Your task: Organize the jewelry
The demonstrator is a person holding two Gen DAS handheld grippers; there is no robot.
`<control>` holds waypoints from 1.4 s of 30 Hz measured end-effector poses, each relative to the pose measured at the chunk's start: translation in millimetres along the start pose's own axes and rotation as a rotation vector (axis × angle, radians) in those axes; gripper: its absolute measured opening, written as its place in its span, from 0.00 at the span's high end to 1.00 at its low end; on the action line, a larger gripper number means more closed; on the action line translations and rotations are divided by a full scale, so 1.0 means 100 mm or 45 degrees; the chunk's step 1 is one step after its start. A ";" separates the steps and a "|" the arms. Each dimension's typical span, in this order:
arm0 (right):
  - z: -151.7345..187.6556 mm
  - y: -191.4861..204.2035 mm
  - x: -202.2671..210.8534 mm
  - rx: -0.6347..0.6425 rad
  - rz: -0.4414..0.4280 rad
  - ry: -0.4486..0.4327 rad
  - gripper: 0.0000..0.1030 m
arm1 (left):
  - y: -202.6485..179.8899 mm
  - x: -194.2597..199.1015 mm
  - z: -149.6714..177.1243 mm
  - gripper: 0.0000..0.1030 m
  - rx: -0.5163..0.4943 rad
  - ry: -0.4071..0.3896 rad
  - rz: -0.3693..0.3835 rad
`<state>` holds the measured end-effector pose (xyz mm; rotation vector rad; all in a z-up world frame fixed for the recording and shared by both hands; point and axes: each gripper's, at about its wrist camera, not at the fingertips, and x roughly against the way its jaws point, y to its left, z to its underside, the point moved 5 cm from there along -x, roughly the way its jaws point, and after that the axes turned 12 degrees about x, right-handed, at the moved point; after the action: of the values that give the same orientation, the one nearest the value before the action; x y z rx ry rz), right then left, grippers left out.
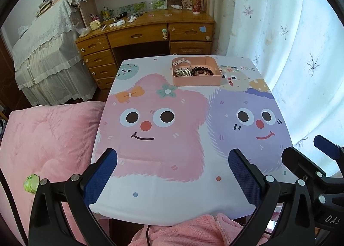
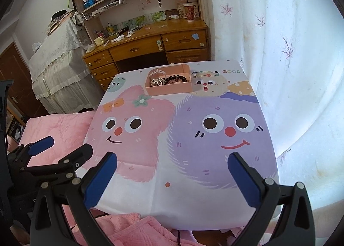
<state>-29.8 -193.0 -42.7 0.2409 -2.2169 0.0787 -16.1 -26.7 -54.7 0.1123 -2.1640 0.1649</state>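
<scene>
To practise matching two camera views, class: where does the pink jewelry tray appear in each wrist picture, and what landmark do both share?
Left wrist view: the pink jewelry tray sits top centre, at the table's far edge, slightly right of middle.
Right wrist view: the same tray lies upper centre, just left of middle.
Shared landmark: the wooden desk behind the table.

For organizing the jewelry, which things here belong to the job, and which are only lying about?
Belonging to the job:
- pink plastic tray
- dark round-bead bracelet
- pale pearl bracelet
- white strap
- colourful thin bracelet, beside the tray

Lying about:
- wooden desk
- red paper cup
- pink quilt
</scene>
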 end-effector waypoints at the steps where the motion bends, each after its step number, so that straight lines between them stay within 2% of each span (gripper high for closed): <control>1: 0.00 0.00 0.00 0.000 0.000 -0.001 0.00 | 0.00 0.01 0.00 0.01 0.001 -0.002 0.000; 10: -0.01 0.01 0.01 0.002 0.000 -0.002 0.00 | 0.04 0.03 0.02 0.01 0.008 -0.013 -0.001; 21: -0.03 0.00 -0.03 0.006 -0.006 0.035 0.00 | 0.04 -0.04 0.03 0.01 0.020 0.032 -0.007; 42: -0.01 -0.01 -0.08 0.006 -0.007 0.048 0.00 | 0.06 -0.06 0.04 0.01 0.019 0.043 -0.013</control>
<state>-23.9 -192.9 -48.9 0.2461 -2.1789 0.0851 -16.9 -21.4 -63.0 0.1286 -2.1285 0.1757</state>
